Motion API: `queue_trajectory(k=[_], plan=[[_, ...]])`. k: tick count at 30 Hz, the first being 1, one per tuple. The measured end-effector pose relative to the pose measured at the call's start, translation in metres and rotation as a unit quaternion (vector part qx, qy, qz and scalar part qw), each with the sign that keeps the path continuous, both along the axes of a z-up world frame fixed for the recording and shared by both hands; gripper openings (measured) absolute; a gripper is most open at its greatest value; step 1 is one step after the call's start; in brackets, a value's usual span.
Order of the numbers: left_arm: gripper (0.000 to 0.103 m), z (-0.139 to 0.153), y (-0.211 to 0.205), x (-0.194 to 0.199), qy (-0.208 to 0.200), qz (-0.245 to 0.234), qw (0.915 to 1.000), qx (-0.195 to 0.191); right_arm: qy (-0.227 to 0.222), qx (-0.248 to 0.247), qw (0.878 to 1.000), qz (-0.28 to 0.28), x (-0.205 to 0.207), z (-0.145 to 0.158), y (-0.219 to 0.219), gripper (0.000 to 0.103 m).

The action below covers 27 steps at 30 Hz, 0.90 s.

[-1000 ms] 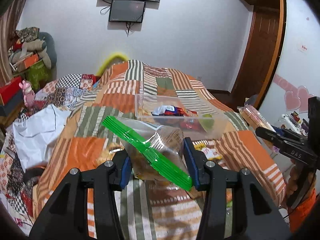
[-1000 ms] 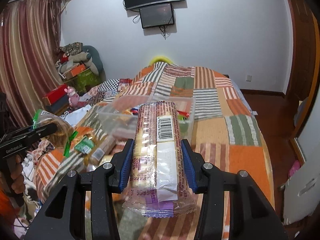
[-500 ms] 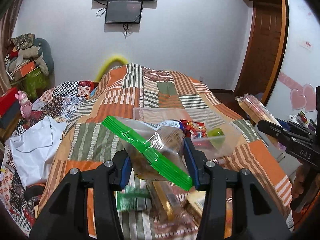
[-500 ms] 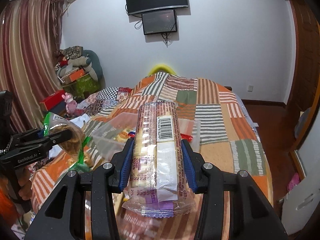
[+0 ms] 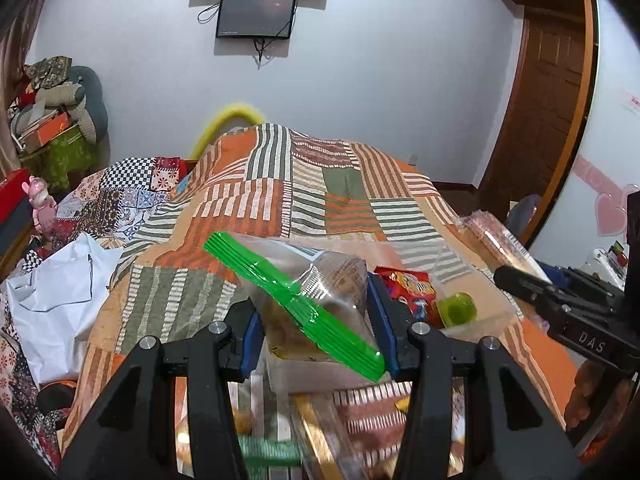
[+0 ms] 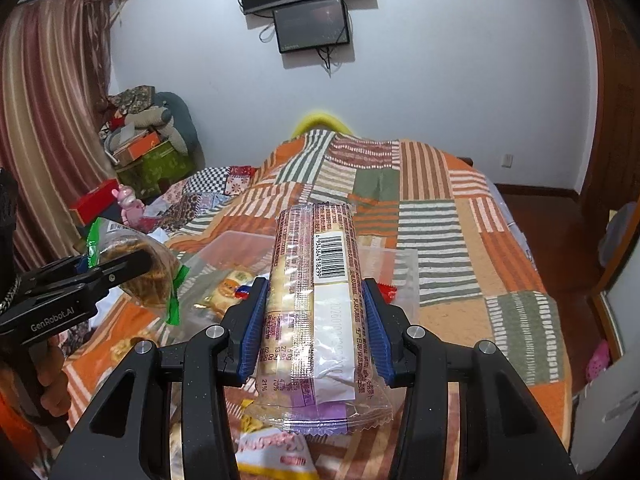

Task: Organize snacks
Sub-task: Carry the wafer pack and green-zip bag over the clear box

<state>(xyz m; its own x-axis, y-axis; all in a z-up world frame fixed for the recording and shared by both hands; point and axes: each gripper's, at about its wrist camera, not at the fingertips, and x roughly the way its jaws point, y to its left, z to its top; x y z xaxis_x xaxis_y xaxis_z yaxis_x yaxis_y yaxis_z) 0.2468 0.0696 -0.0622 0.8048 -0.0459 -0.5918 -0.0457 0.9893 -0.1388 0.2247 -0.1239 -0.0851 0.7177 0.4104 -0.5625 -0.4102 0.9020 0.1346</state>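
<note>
My left gripper [image 5: 316, 320] is shut on a clear zip bag [image 5: 320, 300] with a green seal strip, filled with brown snacks; it hangs just above the near edge of a clear plastic bin [image 5: 472, 316]. The bin on the bed holds a red packet [image 5: 408, 284] and a green cup-like snack [image 5: 456, 308]. My right gripper [image 6: 314, 324] is shut on a long clear cracker pack [image 6: 316, 300] with a barcode, held over the same bin [image 6: 404, 268]. The left gripper [image 6: 132, 264] with its bag shows at the left of the right wrist view.
Loose snack packets [image 6: 276, 452] lie on the striped patchwork quilt [image 5: 320, 184] beneath both grippers. A white bag [image 5: 56, 292] lies at the bed's left edge. Clutter and boxes [image 6: 144, 152] stand by the curtain, a wooden door [image 5: 548, 112] at the right.
Both grippers have advanced over the bed toward the bin, still gripping the zip bag and cracker pack. The bin now sits close under them and loose packets have slid below.
</note>
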Motion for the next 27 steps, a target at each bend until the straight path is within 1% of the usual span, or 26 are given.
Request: queue_trajectory(k=[3,10,12,15,20,24,27], plan=[[0.047,-0.005,-0.001,0.016,0.005,-0.001,1.0000,-0.008,0.012,-0.003,1.000,-0.004,0.010,-0.006,0.004,0.043],[0.047,-0.022,-0.004,0.041,0.025,0.004,0.9997,-0.002,0.034,-0.008,0.999,-0.001,0.030,-0.013,0.014,0.043],[0.047,-0.026,-0.005,0.044,0.032,0.005,0.9995,0.002,0.040,-0.008,0.999,0.000,0.036,-0.016,0.015,0.043],[0.047,-0.033,-0.005,0.054,0.047,0.023,0.9985,0.018,0.054,-0.013,0.998,0.003,0.045,-0.022,0.019,0.043],[0.048,-0.043,-0.001,0.062,0.063,0.026,0.9977,0.005,0.078,-0.025,0.997,0.010,0.055,-0.033,0.025,0.043],[0.048,-0.052,0.002,0.067,0.078,0.021,0.9967,-0.002,0.088,-0.035,0.995,0.010,0.060,-0.040,0.030,0.043],[0.051,-0.056,0.003,0.068,0.086,0.015,0.9961,-0.010,0.104,-0.033,0.994,0.013,0.065,-0.045,0.029,0.043]])
